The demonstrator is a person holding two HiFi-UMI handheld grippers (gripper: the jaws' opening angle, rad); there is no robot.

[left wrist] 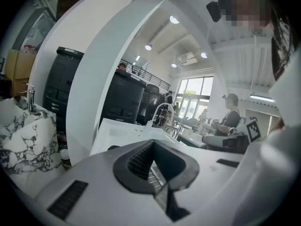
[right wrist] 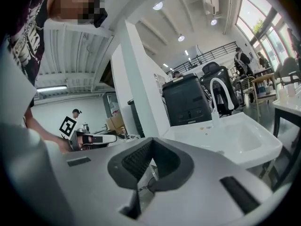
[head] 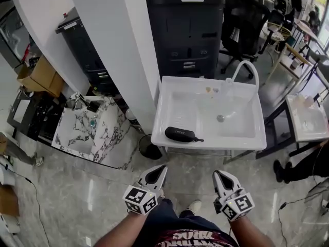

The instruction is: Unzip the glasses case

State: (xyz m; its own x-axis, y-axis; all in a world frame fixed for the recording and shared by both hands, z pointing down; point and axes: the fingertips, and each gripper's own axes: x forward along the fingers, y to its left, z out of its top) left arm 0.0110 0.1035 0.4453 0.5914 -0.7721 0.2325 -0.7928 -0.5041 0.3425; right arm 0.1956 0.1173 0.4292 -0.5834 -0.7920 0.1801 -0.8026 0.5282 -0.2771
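A black glasses case lies at the front left of a white sink basin, its zip pull pointing right. My left gripper is held near my body, below and in front of the basin, shut with nothing between its jaws. My right gripper is beside it to the right, also shut and empty. Both are well short of the case. The left gripper view shows the closed jaws and the basin beyond; the case is only a dark sliver there. In the right gripper view the jaws are closed before the basin.
A white curved pillar stands left of the basin. A marbled sink unit is further left, a black printer behind the basin, a second white basin at right. Office chairs and people are in the background. A white faucet arches over the basin.
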